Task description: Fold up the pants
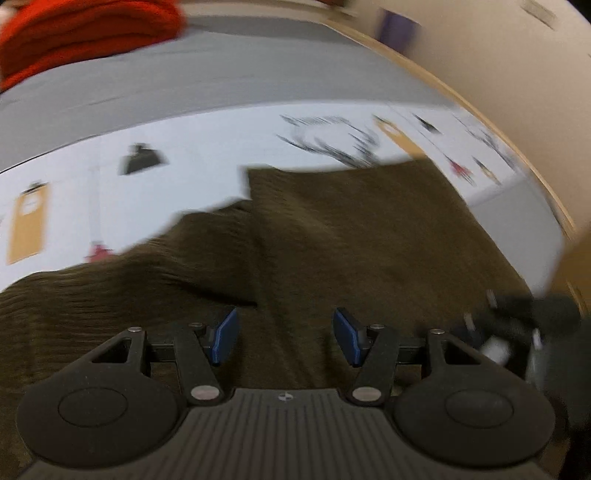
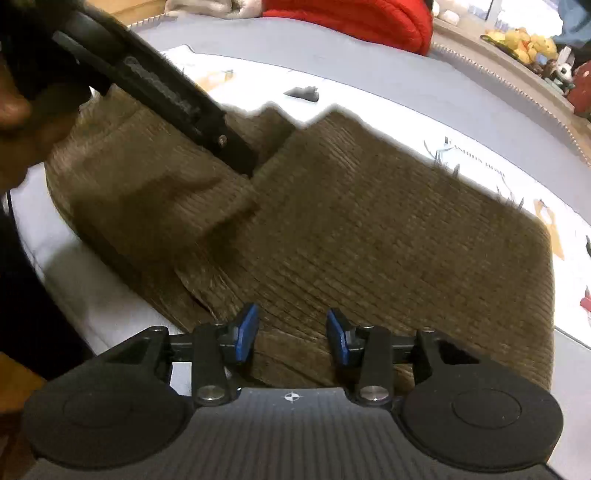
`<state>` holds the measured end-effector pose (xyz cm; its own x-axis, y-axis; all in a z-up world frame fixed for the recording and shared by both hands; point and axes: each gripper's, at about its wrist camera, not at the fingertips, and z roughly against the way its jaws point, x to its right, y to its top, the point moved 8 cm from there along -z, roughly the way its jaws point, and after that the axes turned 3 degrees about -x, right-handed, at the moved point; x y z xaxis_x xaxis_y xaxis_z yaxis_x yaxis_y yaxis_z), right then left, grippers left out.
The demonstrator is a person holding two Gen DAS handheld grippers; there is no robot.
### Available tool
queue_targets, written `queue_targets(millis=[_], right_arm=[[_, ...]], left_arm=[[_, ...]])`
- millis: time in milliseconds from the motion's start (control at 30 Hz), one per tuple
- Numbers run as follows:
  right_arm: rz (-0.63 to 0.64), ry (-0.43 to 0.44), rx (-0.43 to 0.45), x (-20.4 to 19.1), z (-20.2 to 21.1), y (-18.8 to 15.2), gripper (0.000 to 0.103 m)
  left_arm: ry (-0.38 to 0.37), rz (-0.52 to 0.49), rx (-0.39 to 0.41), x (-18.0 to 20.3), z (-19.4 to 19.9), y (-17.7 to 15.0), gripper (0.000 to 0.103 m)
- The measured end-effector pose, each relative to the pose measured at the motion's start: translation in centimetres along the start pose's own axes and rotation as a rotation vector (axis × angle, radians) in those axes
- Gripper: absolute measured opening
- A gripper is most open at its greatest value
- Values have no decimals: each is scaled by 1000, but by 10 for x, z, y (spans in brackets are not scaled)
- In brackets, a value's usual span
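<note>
Two grippers hang over the pants (image 2: 369,229), and neither grasps anything: the left gripper (image 1: 285,338) and the right gripper (image 2: 291,338) both have their blue pads spread apart with only cloth showing beneath them. The pants, brown corduroy, lie partly folded on a white printed sheet (image 1: 147,147), filling the middle and lower part of both views; one layer overlaps another along a step that runs down the centre of the left view. In the right view the left gripper's body crosses the upper left, its tip at that step. A red bundle (image 2: 354,18) sits at the top, well apart.

The risk, as I judge it, is a one-layer pinch: closing at the step could catch only the top layer, so lifting would drag the fold open or skew the edges. The left view is blurred, so a fast move could also shove the stack.
</note>
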<state>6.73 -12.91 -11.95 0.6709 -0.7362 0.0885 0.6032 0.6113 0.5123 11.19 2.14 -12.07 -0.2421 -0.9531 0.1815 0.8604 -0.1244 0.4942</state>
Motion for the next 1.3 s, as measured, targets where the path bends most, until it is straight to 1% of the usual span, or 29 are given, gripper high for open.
queue_targets(millis=[67,133,167,200,233,267,300,367,400,433,467,567,667,700,733,767,800,833,867,900,933,1000,1067,1100,1167,1200,1233,1267,1300], right_arm=[[-15,-11,20,7,9,5,45],[-104,-24,73,27,25,11,45],[-160,-46,91,40,32,11,46],[-219,-80,105,56,39,11,48],[-269,-118,115,69,44,8,51],[-324,-173,119,84,47,4,61],[-379,-243,104,102,51,-5,71],[-442,-358,29,128,53,-29,72],[-479,-392,-10,141,53,-42,72],[-526,-401,-32,152,52,-53,72],[-592,-389,-46,161,55,-62,72],[-774,-280,-64,173,47,-80,73],[-911,-224,-69,181,37,-90,77],[-953,-204,-71,185,35,-92,77],[-983,-187,-73,181,27,-91,77],[-1003,-171,-72,183,23,-91,74],[-1004,-157,-69,181,19,-88,66],[-996,-142,-65,179,14,-83,63],[-985,-150,-64,181,10,-80,60],[-969,-153,-59,180,10,-77,51],[-957,-149,-49,178,11,-74,47],[-948,-156,-30,179,16,-71,33],[-914,-180,-3,174,28,-63,29],[-855,-212,23,167,39,-54,28],[-664,-296,106,145,60,-25,27],[-554,-330,167,127,74,-8,26],[-469,-345,222,108,85,7,26],[-374,-352,282,84,96,22,26],[-293,-356,328,60,104,34,26]], left_arm=[[-28,-83,-30,15,-5,-8,61],[-62,-147,-72,27,-12,-20,61],[-62,-177,-111,30,-18,-28,60],[-45,-205,-152,31,-25,-36,60],[-29,-218,-165,31,-30,-42,62],[-28,-203,-163,30,-30,-41,62],[-31,-189,-164,28,-29,-40,61],[-26,-179,-147,26,-26,-37,61],[-16,-179,-140,26,-25,-35,62],[-5,-179,-129,26,-23,-33,62],[1,-178,-120,27,-21,-32,62],[11,-168,-95,26,-17,-28,62],[20,-150,-81,21,-12,-22,63],[23,-146,-80,20,-12,-22,63],[27,-145,-79,19,-11,-23,63],[32,-146,-78,18,-11,-23,63],[37,-145,-76,17,-11,-23,63],[39,-141,-72,15,-10,-23,63],[38,-133,-68,14,-9,-22,63],[37,-125,-61,13,-7,-20,63],[37,-116,-53,11,-5,-19,63],[34,-93,-34,8,-1,-13,63],[13,-53,-5,5,4,-6,63],[-10,-24,15,4,9,-1,65],[-85,33,68,4,21,10,71],[-148,63,104,5,30,17,76],[-218,84,139,8,40,22,82],[-290,100,172,11,50,27,85],[-359,115,201,13,59,32,92]])
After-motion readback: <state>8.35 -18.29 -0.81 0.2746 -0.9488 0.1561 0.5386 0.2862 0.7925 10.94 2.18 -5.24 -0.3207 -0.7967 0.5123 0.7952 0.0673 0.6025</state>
